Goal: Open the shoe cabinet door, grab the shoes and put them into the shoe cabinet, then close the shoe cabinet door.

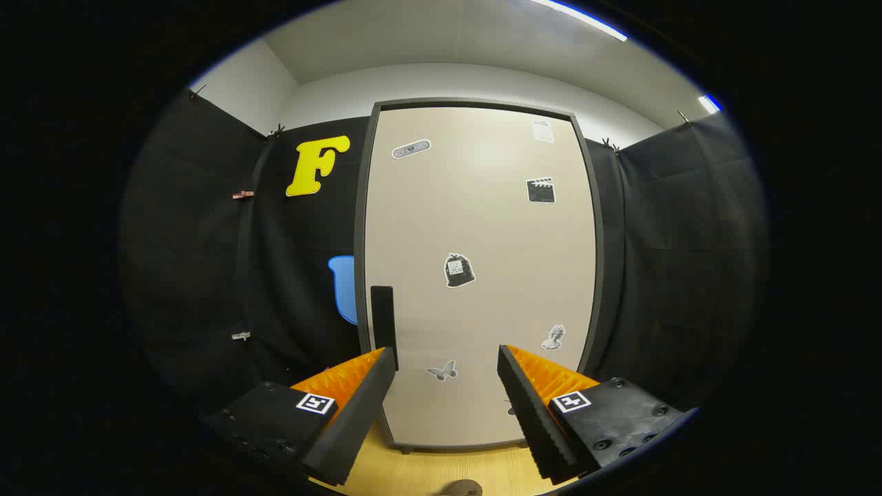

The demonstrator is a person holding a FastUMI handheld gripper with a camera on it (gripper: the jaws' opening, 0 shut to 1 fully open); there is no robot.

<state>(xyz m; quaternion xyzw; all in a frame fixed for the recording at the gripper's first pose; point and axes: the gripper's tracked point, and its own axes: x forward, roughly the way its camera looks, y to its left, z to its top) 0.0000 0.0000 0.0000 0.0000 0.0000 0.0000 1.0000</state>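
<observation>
Black cloth lines the booth on both sides, with white wall and ceiling above it and a wood floor below. Small clips pin the cloth on the left.

Cabinet stands straight ahead, upright, against the back cloth — tall, with a dark frame and a pale beige door that is shut and covers the whole front. A dark vertical handle sits low on the door's left edge. Stickers dot the door: an oblong one top left, a clapperboard top right, a paper label above that, a dark bag shape mid-door, a bust lower right, and a butterfly low centre.

Gripper is held short of the door, fingers spread wide apart with nothing between them. The butterfly sticker shows in the gap. Left fingertip lies just under the handle's lower end in this view — contact cannot be judged. Each finger carries a square marker on its base.

A dark rounded object pokes in on the floor below the fingers, mostly cut off — possibly a shoe, too little shows to tell.
</observation>
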